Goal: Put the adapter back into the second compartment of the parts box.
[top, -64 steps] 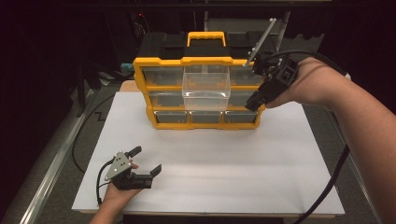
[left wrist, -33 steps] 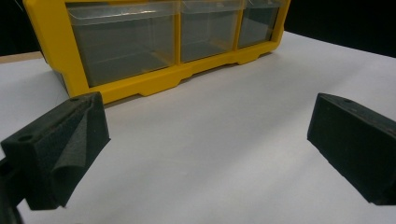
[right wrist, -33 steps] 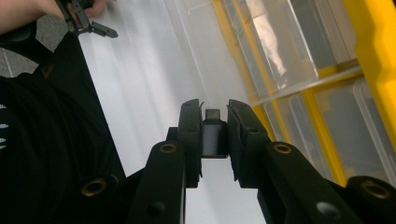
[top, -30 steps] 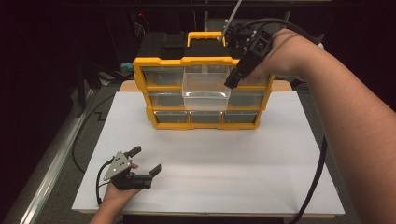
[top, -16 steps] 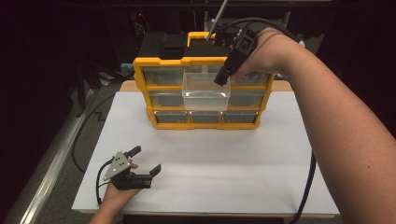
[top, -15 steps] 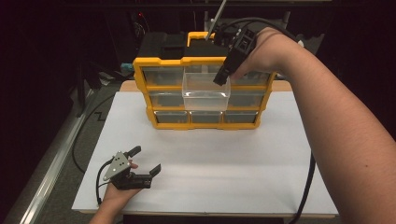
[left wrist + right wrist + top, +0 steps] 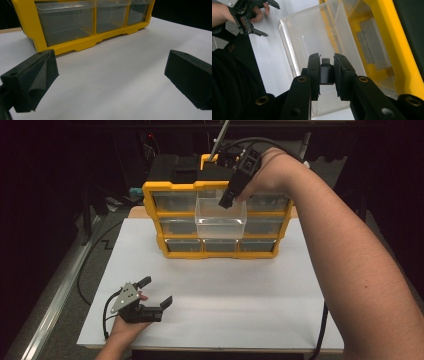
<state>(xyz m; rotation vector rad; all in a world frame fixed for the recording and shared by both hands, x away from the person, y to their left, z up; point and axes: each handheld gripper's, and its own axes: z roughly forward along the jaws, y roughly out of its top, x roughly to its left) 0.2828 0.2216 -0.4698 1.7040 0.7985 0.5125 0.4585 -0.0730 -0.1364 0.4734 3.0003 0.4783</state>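
Note:
A yellow drawer organizer [image 7: 180, 215] stands at the back of a white sheet [image 7: 235, 300]. One clear drawer [image 7: 220, 222] in its middle column is pulled out toward me. My right gripper [image 7: 226, 202] points down over the drawer's back right part. In the right gripper view its jaws [image 7: 327, 67] are shut on a small black block [image 7: 326, 72] above the drawer [image 7: 294, 32]. My left gripper [image 7: 156, 290] rests on the sheet at the front left, open and holding nothing. The left gripper view has its jaws [image 7: 110, 75] wide apart, facing the organizer's bottom row [image 7: 75, 46].
A black case with a yellow handle [image 7: 172, 167] sits behind the organizer. A black cable [image 7: 90, 265] runs along the table's left side beside a metal rail [image 7: 50, 310]. Another cable [image 7: 322, 330] hangs off the front right edge. White sheet lies between the organizer and my left hand.
My right hand has carried the block leftward from the organizer's right end to above the pulled-out drawer. The left gripper has stayed in place, open.

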